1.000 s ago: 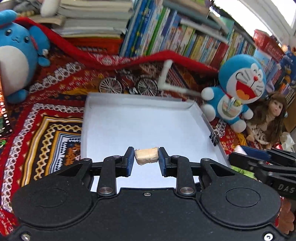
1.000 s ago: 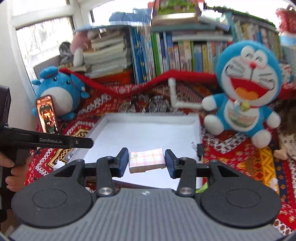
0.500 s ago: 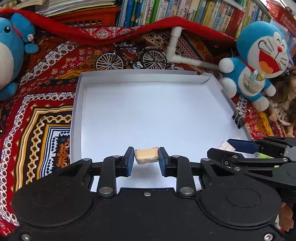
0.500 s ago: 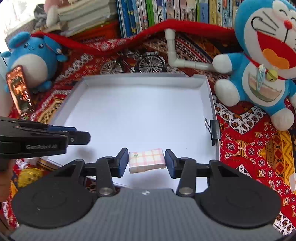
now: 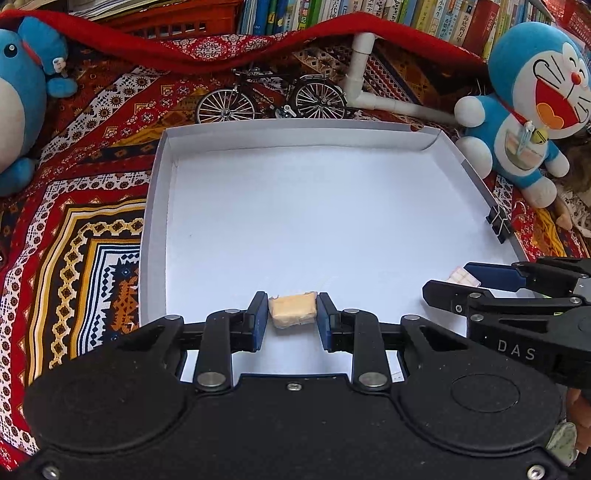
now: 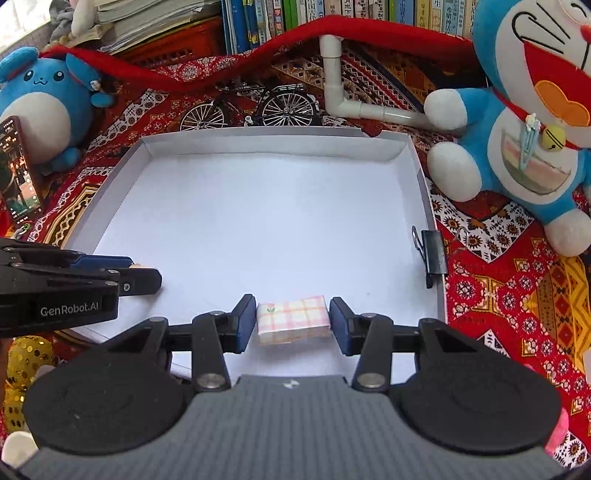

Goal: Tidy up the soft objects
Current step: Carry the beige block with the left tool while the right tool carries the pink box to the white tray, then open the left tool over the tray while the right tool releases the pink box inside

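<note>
Left gripper [image 5: 291, 314]: jaws nearly closed, clamped on small yellow-orange soft block [image 5: 292, 309], low centre of left wrist view, just over near edge of white tray [image 5: 159, 206]. Also seen at left edge of right wrist view [image 6: 144, 275].

Right gripper [image 6: 292, 321]: jaws opening; pink plaid soft block [image 6: 293, 319] between them, small gaps visible both sides, pads no longer pressing. Block low centre of right wrist view, at near part of tray floor; resting or not, can't tell. Same gripper enters left wrist view from right edge [image 5: 454, 284].

Tray interior otherwise bare white; black binder clip [image 6: 432, 254] on its right rim. Tray sits on red patterned cloth [image 5: 74, 229]. Beyond far rim: model bicycle [image 5: 269, 99], white pipe [image 6: 340, 92]. Blue cat plush [image 6: 524, 129] right of tray, round blue plush [image 6: 40, 107] upper left, phone [image 6: 16, 170] at left edge. Books [image 5: 369, 14] across top.
</note>
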